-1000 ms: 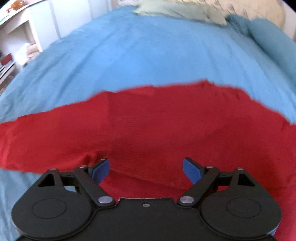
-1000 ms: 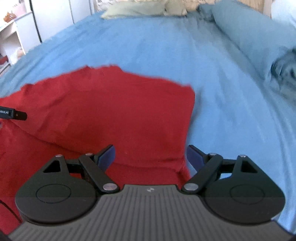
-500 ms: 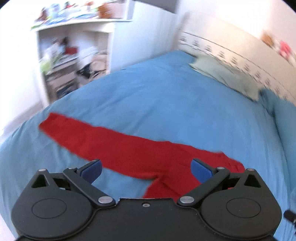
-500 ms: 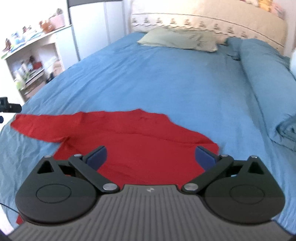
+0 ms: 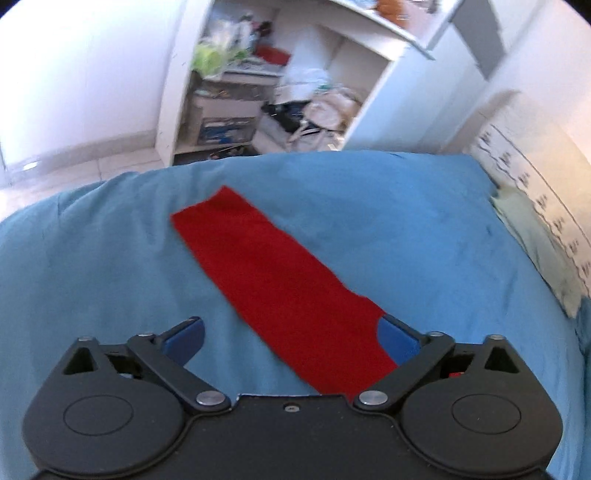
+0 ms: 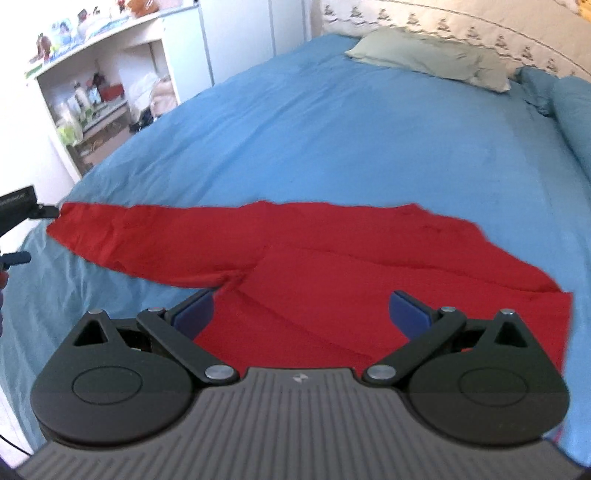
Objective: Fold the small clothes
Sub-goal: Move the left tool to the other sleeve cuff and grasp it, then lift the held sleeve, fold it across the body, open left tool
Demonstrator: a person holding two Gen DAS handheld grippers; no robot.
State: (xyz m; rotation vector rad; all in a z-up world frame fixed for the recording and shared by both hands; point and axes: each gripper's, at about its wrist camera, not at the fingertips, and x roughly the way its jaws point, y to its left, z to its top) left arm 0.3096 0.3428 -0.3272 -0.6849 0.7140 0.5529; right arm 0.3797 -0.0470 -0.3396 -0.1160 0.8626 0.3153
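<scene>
A red long-sleeved garment (image 6: 369,266) lies spread on the blue bed (image 6: 332,129), with one sleeve stretched out to the left. In the left wrist view that sleeve (image 5: 280,291) runs away diagonally toward the bed's edge. My left gripper (image 5: 291,332) hovers over the sleeve's near part. Its jaws are closing but stand wide, and the cloth lies below them untouched. My right gripper (image 6: 301,306) is open above the garment's body and holds nothing. The left gripper (image 6: 18,201) also shows at the far left of the right wrist view, by the sleeve's end.
A white shelf unit (image 5: 258,92) crammed with clutter stands past the bed's edge. A pale green pillow (image 6: 428,59) and a patterned headboard (image 6: 480,26) are at the far end. A blue bolster (image 6: 572,110) lies along the right side.
Both grippers have drawn back and risen off the red garment. The left one rolled and swung left, so it now looks along the sleeve toward the shelves. More of the garment shows.
</scene>
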